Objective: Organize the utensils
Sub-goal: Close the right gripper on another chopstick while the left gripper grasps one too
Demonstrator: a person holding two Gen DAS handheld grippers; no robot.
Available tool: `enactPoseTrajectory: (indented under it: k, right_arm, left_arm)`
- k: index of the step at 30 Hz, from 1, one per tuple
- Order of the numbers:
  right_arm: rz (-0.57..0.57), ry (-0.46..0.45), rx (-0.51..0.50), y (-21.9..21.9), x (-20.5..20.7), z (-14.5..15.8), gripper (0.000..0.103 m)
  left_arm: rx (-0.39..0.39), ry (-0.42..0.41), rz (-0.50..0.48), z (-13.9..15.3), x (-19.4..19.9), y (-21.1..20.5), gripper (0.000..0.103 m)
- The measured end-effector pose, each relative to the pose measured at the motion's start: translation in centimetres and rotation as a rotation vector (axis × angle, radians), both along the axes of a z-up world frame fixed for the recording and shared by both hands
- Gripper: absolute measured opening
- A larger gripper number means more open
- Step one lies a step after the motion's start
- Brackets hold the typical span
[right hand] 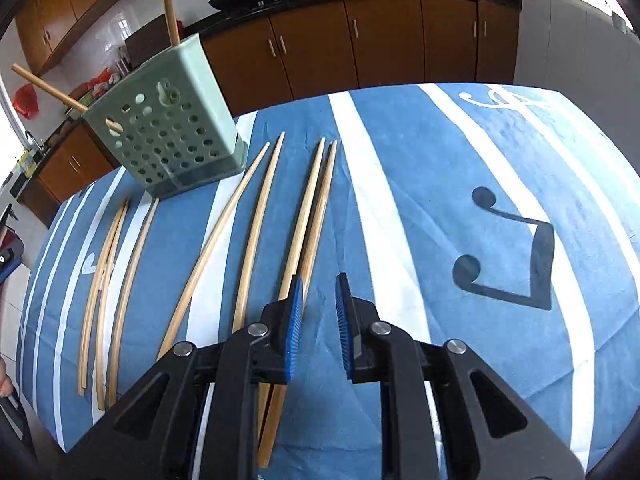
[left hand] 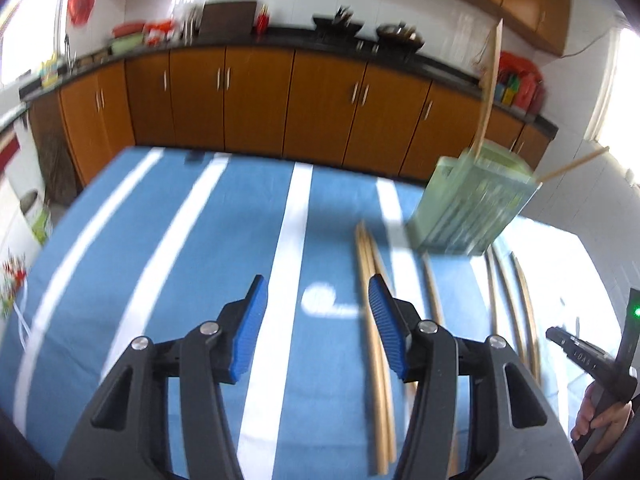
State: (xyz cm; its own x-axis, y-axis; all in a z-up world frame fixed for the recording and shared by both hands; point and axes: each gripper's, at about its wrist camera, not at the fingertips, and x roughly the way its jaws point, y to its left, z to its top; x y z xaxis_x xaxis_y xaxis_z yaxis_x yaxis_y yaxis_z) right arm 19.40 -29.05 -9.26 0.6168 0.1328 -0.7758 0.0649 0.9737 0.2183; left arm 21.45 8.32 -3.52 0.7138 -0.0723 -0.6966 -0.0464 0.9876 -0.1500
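1. Left wrist view motion-blurred overall; pale green perforated plastic utensil holder (left hand: 476, 204) smeared, its holes read as streaks.
2. Items on black kitchen countertop (left hand: 280, 34) too blurred to ID.
3. Pair of light wooden chopsticks (left hand: 374, 320) partly hidden behind right blue-padded finger (left hand: 386, 328) of black left gripper (left hand: 316, 328); lower ends cut by frame bottom.
4. Person's hand (left hand: 600, 424) at right edge cut off; only fingers on a black handle show.
5. Right wrist view: rightmost wooden chopstick pair (right hand: 310, 220) passes under black right gripper (right hand: 319, 328); lower part hidden.
6. Upright wooden stick in holder (right hand: 168, 0) cut by top edge.
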Motion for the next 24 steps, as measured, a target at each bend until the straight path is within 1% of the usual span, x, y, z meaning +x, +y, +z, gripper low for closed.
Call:
enactPoseTrajectory:
  k: [3, 5, 9, 11, 14, 16, 17, 19, 22, 24]
  right_arm:
    - [0.01, 0.011, -0.019, 0.6, 0.4, -0.5, 0.018]
    - [0.015, 0.025, -0.021, 0.8, 0.4, -1.0, 0.016]
    - [0.022, 0.025, -0.034, 1.0, 0.1, -1.2, 0.015]
    - [0.024, 0.023, -0.076, 1.1, 0.1, -1.3, 0.009]
    - [-0.012, 0.017, -0.105, 0.3, 0.3, -1.4, 0.008]
    - [-0.052, 0.018, -0.094, -0.9, 0.6, -1.4, 0.008]
    - [-0.065, 0.019, -0.086, -1.3, 0.6, -1.5, 0.008]
    - [-0.067, 0.017, -0.088, -1.8, 0.6, -1.5, 0.008]
    - [-0.06, 0.01, -0.101, -1.7, 0.6, -1.6, 0.008]
    - [-0.059, 0.007, -0.107, -1.5, 0.5, -1.6, 0.008]
  left_arm:
    - [0.0, 0.039, -0.003, -1.7, -0.4, 0.1, 0.052]
    - [0.001, 0.054, -0.008, -2.5, -0.7, 0.1, 0.052]
    - [-0.004, 0.078, -0.017, -3.1, -0.7, -0.5, 0.052]
    - [-0.004, 0.087, -0.027, -3.5, -0.6, -0.9, 0.05]
    - [-0.003, 0.104, -0.05, -4.0, -0.5, -1.7, 0.044]
    - [-0.008, 0.12, -0.072, -4.6, -0.5, -2.3, 0.038]
    - [-0.011, 0.127, -0.08, -4.7, -0.5, -2.5, 0.036]
    - [-0.016, 0.148, -0.105, -5.3, -0.4, -3.2, 0.03]
    - [-0.004, 0.169, -0.141, -6.1, -0.5, -4.4, 0.024]
    - [0.008, 0.182, -0.159, -6.6, -0.6, -5.1, 0.022]
